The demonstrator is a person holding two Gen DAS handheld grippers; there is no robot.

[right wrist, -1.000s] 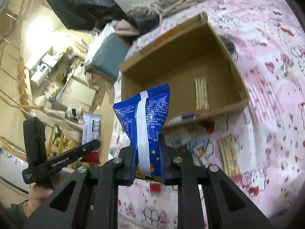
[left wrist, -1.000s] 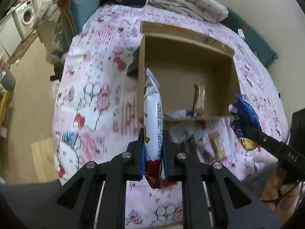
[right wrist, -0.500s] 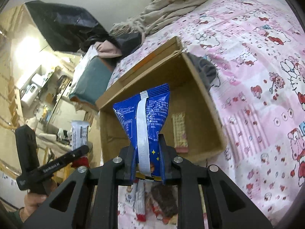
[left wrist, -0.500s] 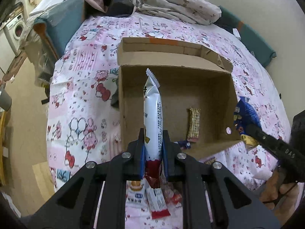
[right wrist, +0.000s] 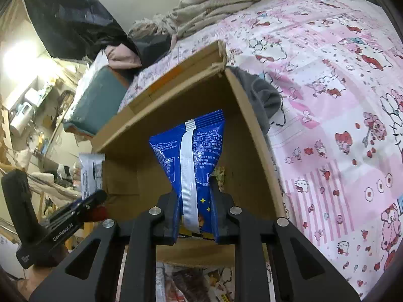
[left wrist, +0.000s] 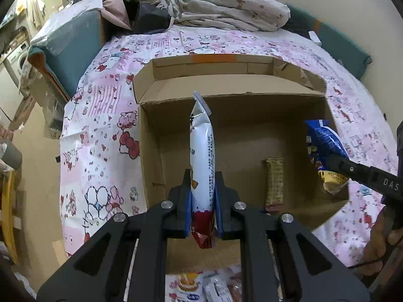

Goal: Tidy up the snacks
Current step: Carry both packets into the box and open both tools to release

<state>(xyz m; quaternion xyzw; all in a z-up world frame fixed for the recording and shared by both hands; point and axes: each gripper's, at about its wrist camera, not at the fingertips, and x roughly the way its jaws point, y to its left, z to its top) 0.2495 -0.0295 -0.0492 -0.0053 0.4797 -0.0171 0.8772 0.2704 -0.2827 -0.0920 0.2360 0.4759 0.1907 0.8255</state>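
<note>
My left gripper is shut on a tall white snack packet with a red base, held upright over the open cardboard box. My right gripper is shut on a blue snack bag, held over the box's right side; the bag also shows in the left wrist view. A tan wafer bar lies on the box floor. The white packet shows at the left of the right wrist view.
The box lies on a bed with a pink cartoon sheet. Several loose snack packets lie below the box's near wall. A rumpled blanket and a teal cushion sit beyond the box. A grey cloth lies by its right wall.
Both grippers have moved forward with their snacks and now hang over the box's inside. The box looms larger in both views; the loose snacks have slid to the bottom edge.
</note>
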